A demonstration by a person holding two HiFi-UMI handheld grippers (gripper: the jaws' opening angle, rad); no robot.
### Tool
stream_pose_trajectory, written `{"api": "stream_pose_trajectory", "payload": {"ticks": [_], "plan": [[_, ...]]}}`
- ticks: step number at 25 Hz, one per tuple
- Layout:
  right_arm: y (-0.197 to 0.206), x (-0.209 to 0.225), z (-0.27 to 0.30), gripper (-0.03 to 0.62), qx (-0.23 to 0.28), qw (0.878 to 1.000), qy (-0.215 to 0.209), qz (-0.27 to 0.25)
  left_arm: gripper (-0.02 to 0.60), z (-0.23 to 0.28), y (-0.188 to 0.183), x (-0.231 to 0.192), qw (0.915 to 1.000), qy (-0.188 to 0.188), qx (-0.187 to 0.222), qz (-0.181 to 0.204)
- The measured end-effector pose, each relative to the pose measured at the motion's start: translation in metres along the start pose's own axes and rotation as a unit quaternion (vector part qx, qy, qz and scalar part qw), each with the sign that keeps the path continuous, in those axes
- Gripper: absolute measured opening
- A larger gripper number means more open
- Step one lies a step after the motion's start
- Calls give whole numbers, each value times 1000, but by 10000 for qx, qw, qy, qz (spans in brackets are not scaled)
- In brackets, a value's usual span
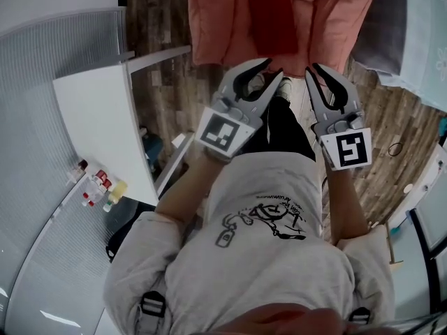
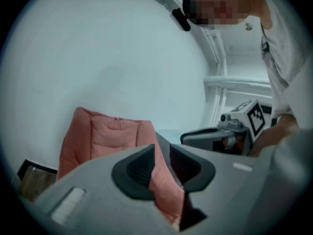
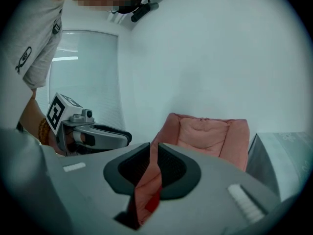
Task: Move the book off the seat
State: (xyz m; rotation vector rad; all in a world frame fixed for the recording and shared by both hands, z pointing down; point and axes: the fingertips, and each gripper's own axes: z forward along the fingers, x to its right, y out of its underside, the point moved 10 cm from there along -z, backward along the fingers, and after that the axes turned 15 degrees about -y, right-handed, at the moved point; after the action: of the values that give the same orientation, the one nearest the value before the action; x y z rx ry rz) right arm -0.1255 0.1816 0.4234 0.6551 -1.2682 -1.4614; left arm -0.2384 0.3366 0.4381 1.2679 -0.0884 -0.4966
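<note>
A dark red book (image 1: 276,19) lies flat on the seat of a pink cushioned chair (image 1: 223,26) straight ahead of me. Both grippers hover side by side in front of the seat, short of the book and touching nothing. My left gripper (image 1: 272,70) (image 2: 161,153) has its jaws a little apart, with only the chair (image 2: 102,136) showing through the gap. My right gripper (image 1: 316,69) (image 3: 154,151) is parted by a narrow slit. Through that slit I see the chair (image 3: 205,133) and a red patch (image 3: 152,203), probably the book. Nothing is held.
A white table (image 1: 98,124) stands to the left over the wood floor, with small bottles (image 1: 98,187) on the sill beside it. A grey-covered piece of furniture (image 1: 412,33) (image 3: 281,155) flanks the chair on the right. My legs (image 1: 283,121) stand just before the chair.
</note>
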Motion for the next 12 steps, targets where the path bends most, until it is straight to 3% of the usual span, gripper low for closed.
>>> {"api": "stream_pose_trajectory", "payload": {"ticks": [12], "plan": [[84,33,36,80,-378,9992,59,68,120,25,90,-40,9991,-178,-361,-93]]}}
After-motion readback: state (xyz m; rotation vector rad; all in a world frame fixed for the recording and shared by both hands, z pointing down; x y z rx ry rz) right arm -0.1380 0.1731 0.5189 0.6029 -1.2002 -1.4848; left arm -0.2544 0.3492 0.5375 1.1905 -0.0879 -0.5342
